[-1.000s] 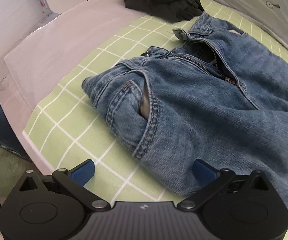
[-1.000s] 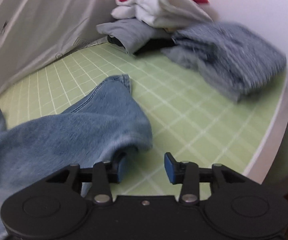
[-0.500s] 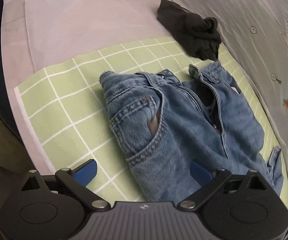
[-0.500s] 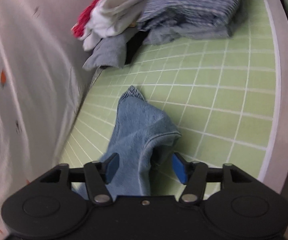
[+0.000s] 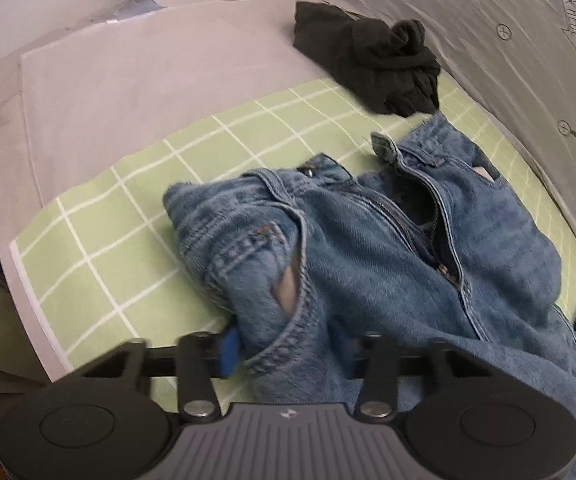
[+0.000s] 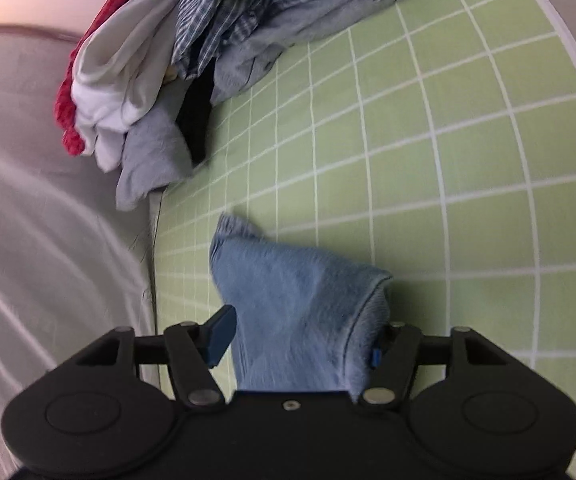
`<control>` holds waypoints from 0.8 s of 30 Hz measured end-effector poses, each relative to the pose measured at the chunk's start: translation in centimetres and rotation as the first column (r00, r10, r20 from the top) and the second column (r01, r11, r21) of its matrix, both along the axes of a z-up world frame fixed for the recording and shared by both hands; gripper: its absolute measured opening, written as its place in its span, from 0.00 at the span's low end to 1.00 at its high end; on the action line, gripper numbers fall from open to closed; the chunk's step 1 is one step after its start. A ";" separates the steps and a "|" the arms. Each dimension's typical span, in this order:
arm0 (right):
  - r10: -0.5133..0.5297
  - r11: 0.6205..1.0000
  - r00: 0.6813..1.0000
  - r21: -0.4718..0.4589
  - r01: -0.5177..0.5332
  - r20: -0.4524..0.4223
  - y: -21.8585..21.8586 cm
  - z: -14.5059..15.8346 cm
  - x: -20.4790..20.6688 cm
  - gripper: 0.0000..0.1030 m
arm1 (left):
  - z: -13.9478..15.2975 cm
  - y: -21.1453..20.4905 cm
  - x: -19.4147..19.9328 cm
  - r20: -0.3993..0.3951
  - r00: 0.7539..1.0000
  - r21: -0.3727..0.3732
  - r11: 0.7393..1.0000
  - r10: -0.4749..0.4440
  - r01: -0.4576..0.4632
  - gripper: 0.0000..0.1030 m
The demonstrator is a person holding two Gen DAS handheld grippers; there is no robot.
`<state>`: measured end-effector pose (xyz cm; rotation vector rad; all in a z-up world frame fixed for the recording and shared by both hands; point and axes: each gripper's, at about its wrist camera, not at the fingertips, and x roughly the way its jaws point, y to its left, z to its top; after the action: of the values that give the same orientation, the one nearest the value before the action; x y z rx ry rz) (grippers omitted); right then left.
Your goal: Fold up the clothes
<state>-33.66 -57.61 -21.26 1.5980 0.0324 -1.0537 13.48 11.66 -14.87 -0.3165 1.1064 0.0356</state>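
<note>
Left wrist view: a pair of blue jeans (image 5: 388, 248) lies crumpled on a green checked mat (image 5: 99, 264), waistband toward the far side, fly unzipped, front pocket gaping. The left gripper (image 5: 292, 350) sits low over the hip of the jeans; its fingers (image 5: 229, 346) stand wide apart with the pocket fabric bunched between them — whether the pads press the denim cannot be told, since the far finger is hidden by cloth. Beyond the mat, a dark garment (image 5: 372, 64) lies heaped at the edge, partly on a pale grey sheet (image 5: 127, 92). A white cloth (image 5: 528, 40) printed with small carrots rises along the right.

Right wrist view: the leg end of the jeans (image 6: 300, 300) — hem pointing away — passes between the fingers (image 6: 219, 334) of the right gripper (image 6: 298, 344), which are spread wide on either side of the denim; firm contact cannot be told. Farther along the mat (image 6: 428, 160) rests a pile of clothes (image 6: 191, 60): a blue checked shirt, pale blue, white, red and black items, well apart from the jeans.
</note>
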 end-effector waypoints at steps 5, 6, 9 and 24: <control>0.094 0.987 0.964 -0.105 -0.123 -0.247 -0.9 2.2 1.2 0.05 | 0.9 -0.5 -0.1 0.019 0.999 0.070 0.997 0.044 -0.046 0.17; 0.121 0.970 0.935 -0.159 -0.183 -0.333 -0.5 3.3 1.6 0.05 | 1.3 -0.6 -0.3 0.030 0.999 0.101 0.994 0.039 -0.042 0.16; 0.144 0.879 0.811 -0.303 -0.367 -0.566 2.3 6.6 2.6 0.05 | 2.3 -0.4 -1.1 0.054 0.998 0.172 0.985 0.023 -0.032 0.16; 0.285 0.787 0.607 -0.180 -0.590 -0.742 4.3 3.8 0.7 0.45 | 3.3 -1.1 -2.9 0.038 0.997 0.377 0.925 -0.063 0.044 0.68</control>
<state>-32.92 -53.34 -17.43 0.6702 0.6547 -1.0917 10.63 10.57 -11.60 0.0580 1.0336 0.1885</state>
